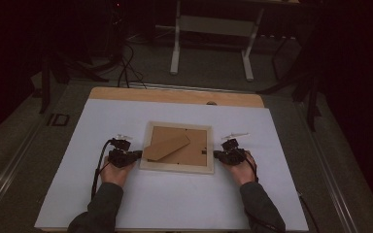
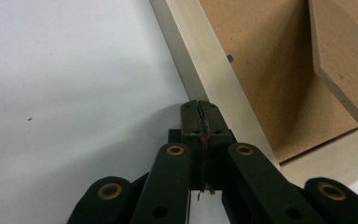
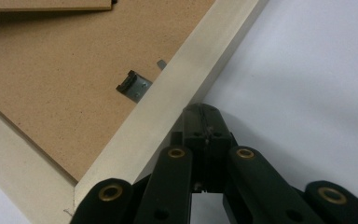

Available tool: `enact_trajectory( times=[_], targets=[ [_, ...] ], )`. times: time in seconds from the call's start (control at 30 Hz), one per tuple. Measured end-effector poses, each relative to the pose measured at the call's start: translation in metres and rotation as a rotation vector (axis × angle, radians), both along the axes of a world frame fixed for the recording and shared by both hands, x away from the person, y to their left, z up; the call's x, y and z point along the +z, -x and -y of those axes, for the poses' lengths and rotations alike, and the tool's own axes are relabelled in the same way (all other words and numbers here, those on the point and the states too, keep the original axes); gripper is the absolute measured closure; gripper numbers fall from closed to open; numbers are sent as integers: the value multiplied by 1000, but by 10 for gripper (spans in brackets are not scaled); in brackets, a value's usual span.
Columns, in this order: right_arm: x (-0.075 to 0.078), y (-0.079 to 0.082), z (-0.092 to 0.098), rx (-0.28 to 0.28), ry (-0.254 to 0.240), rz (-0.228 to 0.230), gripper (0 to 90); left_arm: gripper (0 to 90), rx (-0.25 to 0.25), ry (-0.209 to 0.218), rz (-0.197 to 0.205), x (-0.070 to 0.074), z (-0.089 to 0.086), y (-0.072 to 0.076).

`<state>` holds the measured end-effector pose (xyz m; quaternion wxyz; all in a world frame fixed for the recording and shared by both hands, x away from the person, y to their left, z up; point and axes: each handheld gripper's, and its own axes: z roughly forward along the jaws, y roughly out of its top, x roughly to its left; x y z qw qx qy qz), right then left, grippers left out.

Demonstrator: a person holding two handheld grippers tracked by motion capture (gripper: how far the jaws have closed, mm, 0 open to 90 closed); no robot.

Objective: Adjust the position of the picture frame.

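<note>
Flanking the picture frame (image 1: 177,167), both closed grippers touch its edges.

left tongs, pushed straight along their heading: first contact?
Likely the picture frame: the shut left tongs point at its pale outer edge, tips right against it, though actual contact is unclear.

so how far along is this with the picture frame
Early, by the look of it. Done: the picture frame lies face down on the white sheet, its cardboard stand showing. In hand: the left gripper and right gripper, both shut and holding nothing, sit at the frame's left and right edges, as if bracing or nudging it. Left: the backing board is in place and the metal clip looks untouched.
</note>
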<state>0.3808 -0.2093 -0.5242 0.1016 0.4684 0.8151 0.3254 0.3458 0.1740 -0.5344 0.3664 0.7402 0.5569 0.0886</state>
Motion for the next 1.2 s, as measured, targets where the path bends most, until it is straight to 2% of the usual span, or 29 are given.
enact_trajectory(
  times=[0.2,0.7,0.87,0.97,1.2],
  targets=[
    [0,-2,0,-16,-1,8,900,900,0,-13,1,1,3,1],
    [-1,-3,0,-35,3,21,900,900,-6,-9,-2,1,4,3],
    [-1,-2,-1,-41,8,31,900,900,-11,2,-2,0,3,2],
    [-2,-1,-1,-41,9,38,900,900,-23,27,-11,-1,-1,0],
    [-1,-1,-3,-43,25,43,900,900,-11,11,-15,1,2,1]
  ],
)
